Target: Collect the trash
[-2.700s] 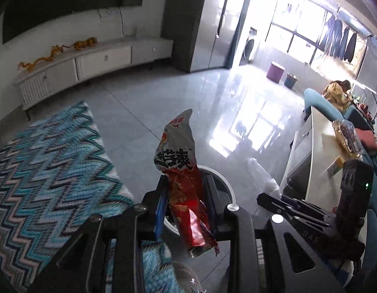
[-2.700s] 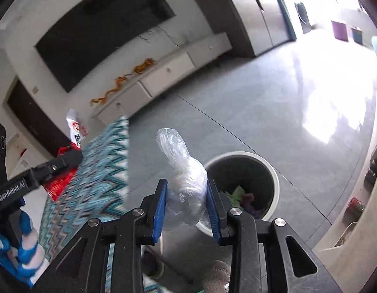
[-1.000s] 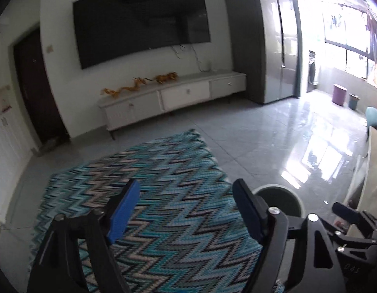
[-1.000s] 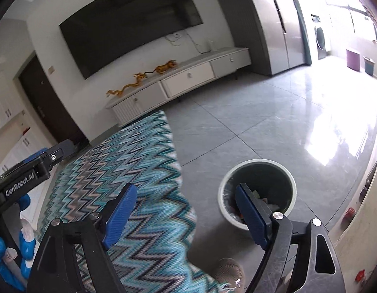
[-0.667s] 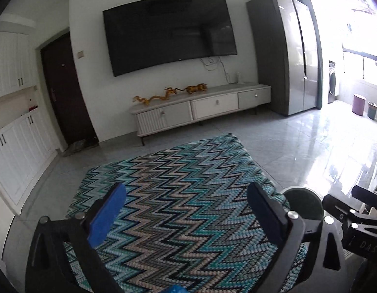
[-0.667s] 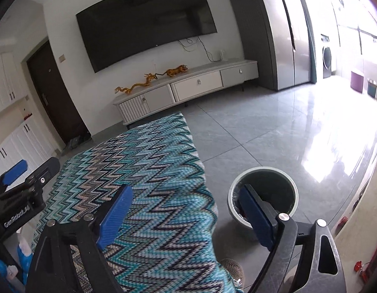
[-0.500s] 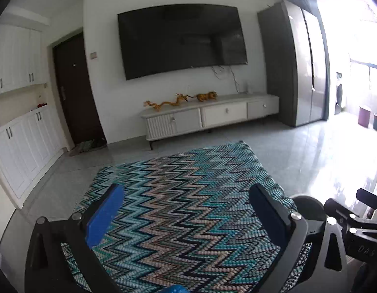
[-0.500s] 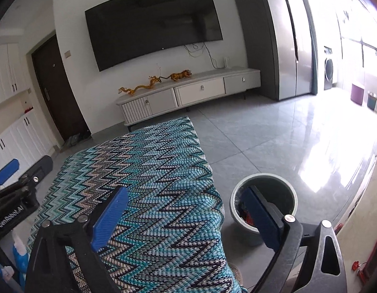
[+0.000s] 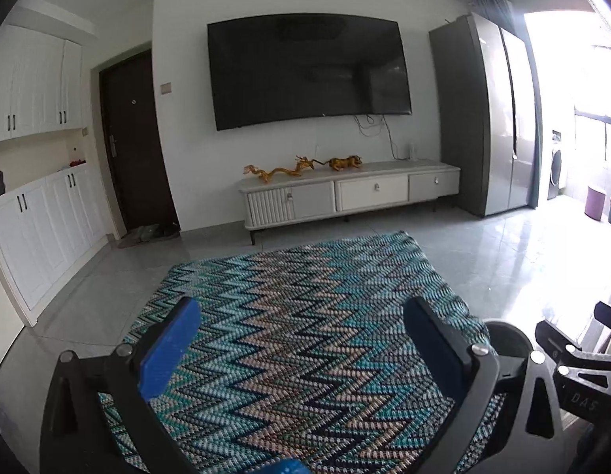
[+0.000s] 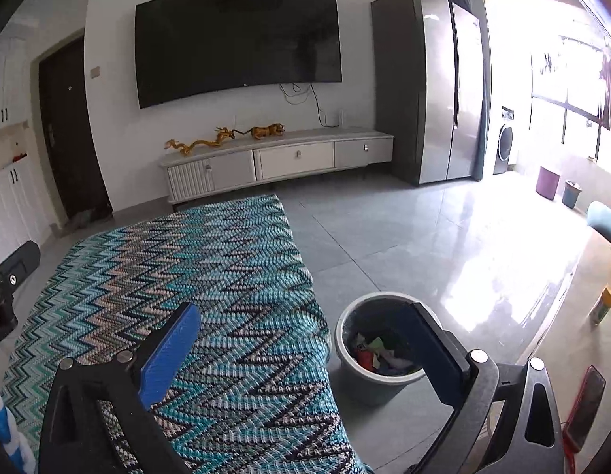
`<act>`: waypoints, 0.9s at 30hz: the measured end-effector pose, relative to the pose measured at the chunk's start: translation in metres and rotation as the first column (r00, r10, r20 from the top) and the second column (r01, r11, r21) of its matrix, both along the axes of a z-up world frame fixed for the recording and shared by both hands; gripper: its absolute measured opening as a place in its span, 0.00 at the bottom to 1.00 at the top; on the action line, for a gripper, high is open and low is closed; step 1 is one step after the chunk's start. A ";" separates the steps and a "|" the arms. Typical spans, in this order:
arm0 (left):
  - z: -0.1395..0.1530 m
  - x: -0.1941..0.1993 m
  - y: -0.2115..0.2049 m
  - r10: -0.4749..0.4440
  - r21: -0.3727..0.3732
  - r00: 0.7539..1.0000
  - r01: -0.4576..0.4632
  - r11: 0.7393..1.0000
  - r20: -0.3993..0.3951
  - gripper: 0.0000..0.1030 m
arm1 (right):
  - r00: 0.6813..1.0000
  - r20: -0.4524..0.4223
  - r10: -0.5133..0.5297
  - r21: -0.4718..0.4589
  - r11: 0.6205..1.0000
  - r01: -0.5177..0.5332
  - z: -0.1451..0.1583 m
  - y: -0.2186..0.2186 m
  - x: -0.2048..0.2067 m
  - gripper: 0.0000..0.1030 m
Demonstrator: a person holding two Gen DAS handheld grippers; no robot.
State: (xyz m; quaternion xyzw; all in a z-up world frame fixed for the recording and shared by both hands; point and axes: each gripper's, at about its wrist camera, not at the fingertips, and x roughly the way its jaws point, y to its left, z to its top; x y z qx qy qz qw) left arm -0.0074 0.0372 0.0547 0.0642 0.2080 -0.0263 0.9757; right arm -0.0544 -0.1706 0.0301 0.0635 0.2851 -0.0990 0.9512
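A round grey trash bin (image 10: 355, 371) stands on the tiled floor beside the rug, with several pieces of coloured trash inside (image 10: 378, 355). My right gripper (image 10: 305, 349) is open and empty, raised above the rug edge, its right finger in front of the bin. My left gripper (image 9: 305, 345) is open and empty above the rug; the bin's rim (image 9: 507, 333) shows just behind its right finger. The right gripper's body appears at the lower right of the left wrist view (image 9: 574, 371).
A blue zigzag rug (image 10: 195, 276) covers the floor ahead. A white TV cabinet (image 10: 278, 162) with a wall TV stands at the far wall, a tall grey fridge (image 10: 436, 79) to its right. White cupboards (image 9: 36, 229) line the left wall. A small can (image 10: 601, 306) lies at the right.
Both grippers have let go of their trash, the snack bag and the plastic bag, and opened. Both then lifted and tilted up from the bin to face the TV wall.
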 end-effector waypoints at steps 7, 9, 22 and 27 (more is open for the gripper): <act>-0.015 0.001 -0.015 -0.032 0.006 0.999 0.033 0.999 -0.043 1.00 | 1.000 -0.015 -0.013 0.016 1.000 0.013 -0.010 -0.009 0.000 1.00; -0.019 0.003 -0.018 -0.034 0.010 0.998 0.035 0.999 -0.054 1.00 | 1.000 -0.017 -0.017 0.023 1.000 0.017 -0.012 -0.012 0.000 1.00; -0.035 0.010 -0.026 -0.037 0.017 0.996 0.039 0.999 -0.078 1.00 | 0.999 -0.032 -0.026 0.032 0.999 0.027 -0.023 -0.021 0.002 1.00; -0.035 0.010 -0.023 -0.033 0.010 0.996 0.034 0.999 -0.078 1.00 | 0.999 -0.030 -0.024 0.030 0.999 0.025 -0.024 -0.020 0.002 1.00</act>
